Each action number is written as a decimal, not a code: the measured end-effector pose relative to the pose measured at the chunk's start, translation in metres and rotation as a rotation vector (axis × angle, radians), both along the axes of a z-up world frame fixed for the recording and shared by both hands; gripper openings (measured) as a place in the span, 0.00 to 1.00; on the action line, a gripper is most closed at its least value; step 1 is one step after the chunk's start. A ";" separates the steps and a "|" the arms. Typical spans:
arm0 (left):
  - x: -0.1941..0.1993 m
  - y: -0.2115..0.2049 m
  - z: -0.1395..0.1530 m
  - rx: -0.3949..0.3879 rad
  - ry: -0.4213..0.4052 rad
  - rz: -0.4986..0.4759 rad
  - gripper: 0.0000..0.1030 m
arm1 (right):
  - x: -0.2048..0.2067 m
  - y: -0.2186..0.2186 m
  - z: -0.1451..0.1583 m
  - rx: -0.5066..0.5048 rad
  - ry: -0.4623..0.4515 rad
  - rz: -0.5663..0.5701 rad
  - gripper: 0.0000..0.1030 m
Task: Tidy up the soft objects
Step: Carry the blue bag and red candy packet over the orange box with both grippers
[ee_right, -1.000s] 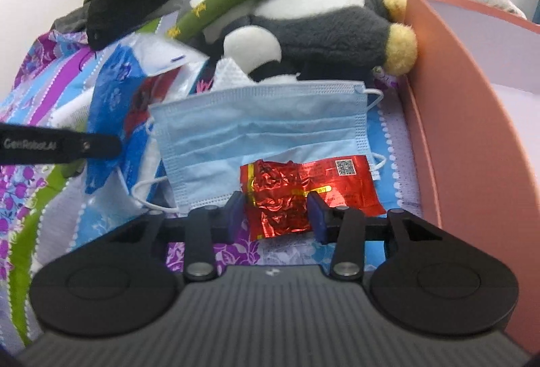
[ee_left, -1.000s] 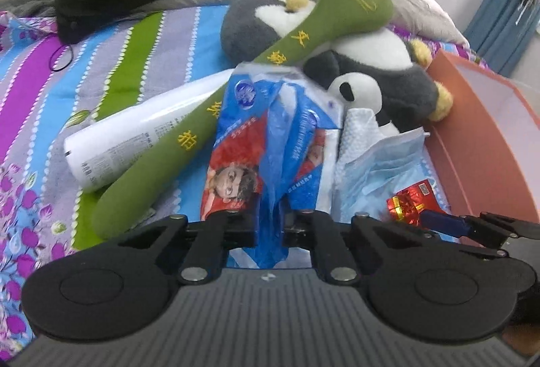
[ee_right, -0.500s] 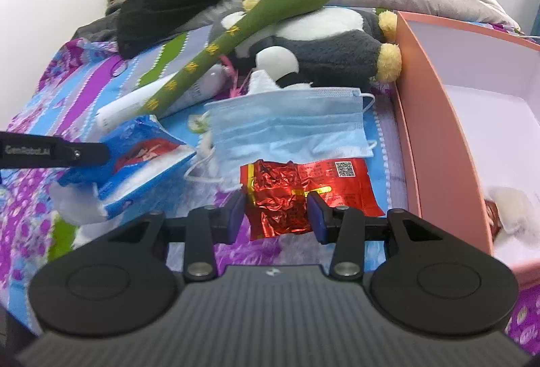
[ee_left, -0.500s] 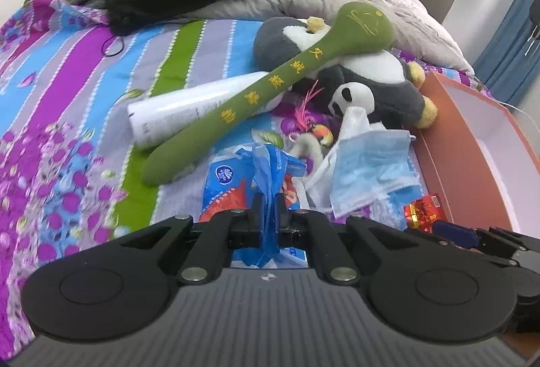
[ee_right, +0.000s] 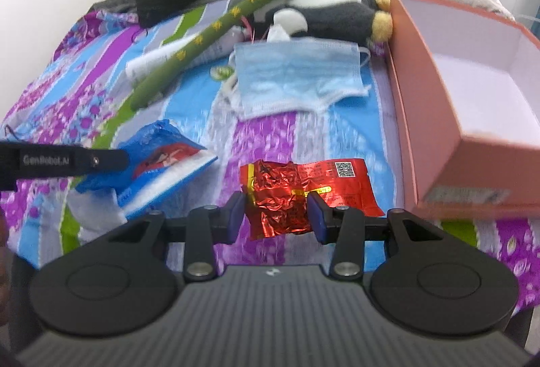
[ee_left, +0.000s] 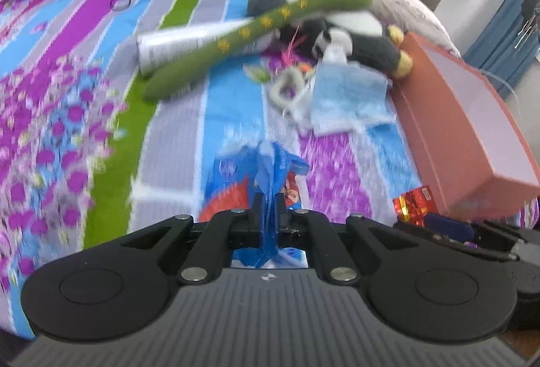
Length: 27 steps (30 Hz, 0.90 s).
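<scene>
Tissue pack (ee_left: 256, 178), blue plastic w/ red print: L wrist view shows left gripper (ee_left: 269, 210) pinched tight on its wrapper, pack hanging clear of the bed (ee_left: 175, 144). Frame blurred. Ahead on the bedspread: face mask (ee_left: 347, 97), green plush stick (ee_left: 256, 29) lying across a white bottle (ee_left: 179, 44), panda plush (ee_left: 357, 32). Pink box (ee_left: 452, 120) to the right, open top.

R wrist view: right gripper (ee_right: 275, 211) clamps red foil packet (ee_right: 297, 191) between its blue pads (ee_right: 234, 215), jaws part-closed on the crumpled foil. Packet is off the bed, just beside the box's near corner. Box interior mostly hidden from here. Tissue pack visible at left, well apart from box.

Step, by my read: both items picked, transport to box underway. Next: R carries packet over box wall, releases inside; L must travel further across, past the mask, w/o dragging loose wrapper on it.
</scene>
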<state>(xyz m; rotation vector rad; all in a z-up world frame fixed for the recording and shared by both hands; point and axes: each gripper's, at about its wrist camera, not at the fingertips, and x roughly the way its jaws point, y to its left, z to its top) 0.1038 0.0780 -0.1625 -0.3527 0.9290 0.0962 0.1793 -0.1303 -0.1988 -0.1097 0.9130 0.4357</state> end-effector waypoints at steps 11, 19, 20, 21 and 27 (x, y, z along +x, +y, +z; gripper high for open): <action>-0.008 0.002 -0.032 -0.037 0.103 0.010 0.28 | -0.014 0.005 -0.021 -0.028 0.056 0.047 0.43; 0.012 -0.012 -0.041 0.037 0.107 -0.029 0.42 | -0.012 -0.006 -0.023 -0.025 0.061 0.014 0.43; 0.013 -0.012 -0.041 0.045 0.105 -0.024 0.40 | -0.012 -0.007 -0.023 -0.026 0.062 0.009 0.43; 0.013 -0.013 -0.040 0.050 0.099 -0.022 0.38 | -0.012 -0.009 -0.022 -0.025 0.063 0.004 0.43; 0.018 -0.020 -0.032 0.097 0.121 -0.068 0.09 | -0.015 -0.015 -0.009 -0.011 0.027 -0.009 0.43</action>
